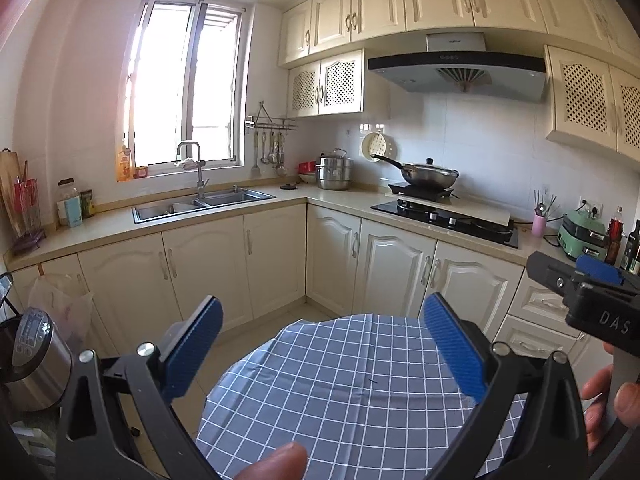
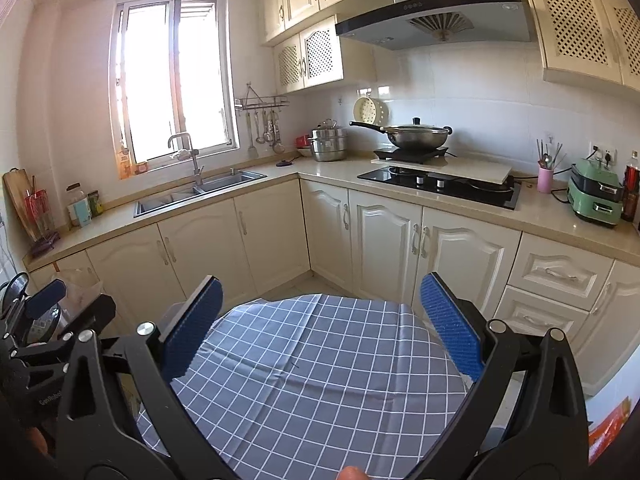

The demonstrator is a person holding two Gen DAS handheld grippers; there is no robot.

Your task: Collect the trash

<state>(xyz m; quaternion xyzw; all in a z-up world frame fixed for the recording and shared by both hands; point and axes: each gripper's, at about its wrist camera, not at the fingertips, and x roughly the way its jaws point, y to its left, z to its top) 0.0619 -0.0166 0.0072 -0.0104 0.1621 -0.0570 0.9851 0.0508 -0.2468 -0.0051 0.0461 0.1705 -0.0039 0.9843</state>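
My left gripper [image 1: 323, 312] hangs open over a round table with a blue-grey checked cloth [image 1: 340, 392]; nothing sits between its blue pads [image 1: 192, 352]. My right gripper [image 2: 320, 300] is open too, over the same cloth [image 2: 312, 380], holding nothing. Each gripper appears at the edge of the other's view: the right gripper [image 1: 592, 280] at the far right, the left gripper [image 2: 48, 304] at the far left. No trash is visible on the part of the cloth I can see. A thin plastic bag [image 1: 60, 304] hangs on a lower cabinet at left.
An L-shaped counter runs behind, with a sink [image 1: 200, 204], a steel pot [image 1: 334, 172], a wok on a hob [image 1: 428, 176] and a green appliance [image 1: 584, 234]. A steel cooker [image 1: 32, 356] stands at lower left. Bare floor lies between table and cabinets.
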